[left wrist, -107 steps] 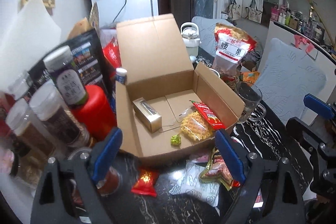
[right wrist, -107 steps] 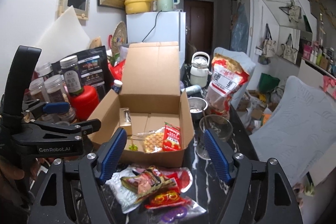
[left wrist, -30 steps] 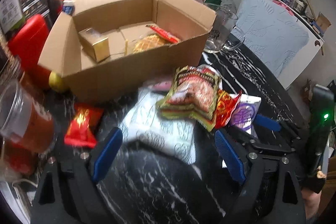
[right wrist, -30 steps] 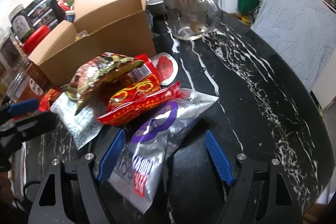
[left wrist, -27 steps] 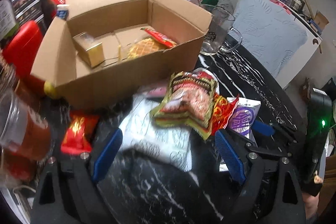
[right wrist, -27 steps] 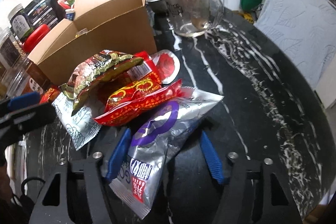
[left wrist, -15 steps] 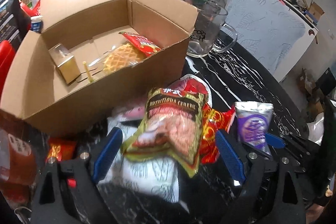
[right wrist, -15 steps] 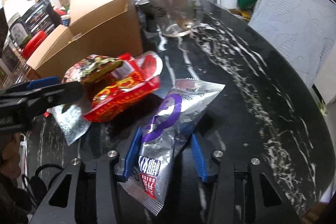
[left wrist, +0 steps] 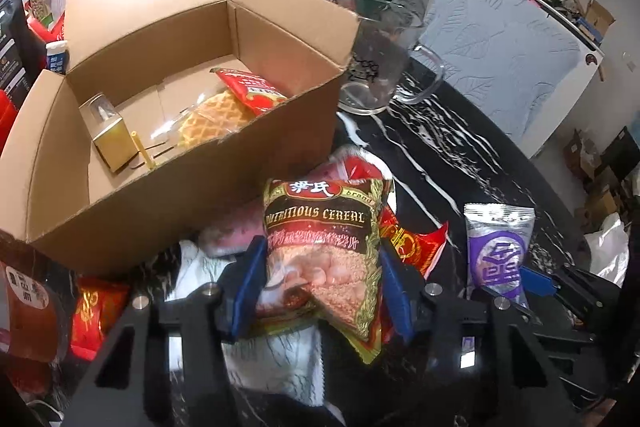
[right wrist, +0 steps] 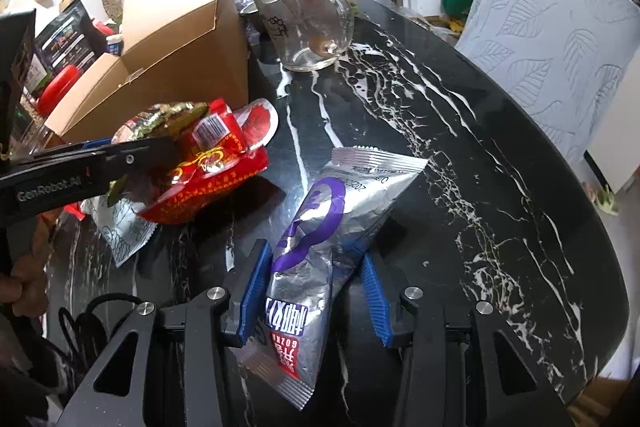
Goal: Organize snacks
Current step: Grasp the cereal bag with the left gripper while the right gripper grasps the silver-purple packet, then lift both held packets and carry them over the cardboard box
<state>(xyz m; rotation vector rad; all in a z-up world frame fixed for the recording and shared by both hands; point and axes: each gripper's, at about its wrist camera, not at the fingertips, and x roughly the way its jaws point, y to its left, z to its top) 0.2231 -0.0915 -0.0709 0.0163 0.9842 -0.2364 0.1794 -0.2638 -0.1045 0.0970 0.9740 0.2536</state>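
Both grippers clamped on snack packets near box.
L gripper (left wrist: 320, 291) jaws just closed on cereal bag (left wrist: 322, 251), R gripper (right wrist: 314, 295) on silver packet (right wrist: 320, 239); slick foil could slip out mid-lift.

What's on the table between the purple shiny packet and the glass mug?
Nothing: in the right wrist view, only bare black marble table lies between the purple packet and the glass mug.

Left claw (left wrist: 320, 287), jaws just closing, around cereal packet (left wrist: 322, 251) before open cardboard box (left wrist: 168, 179).
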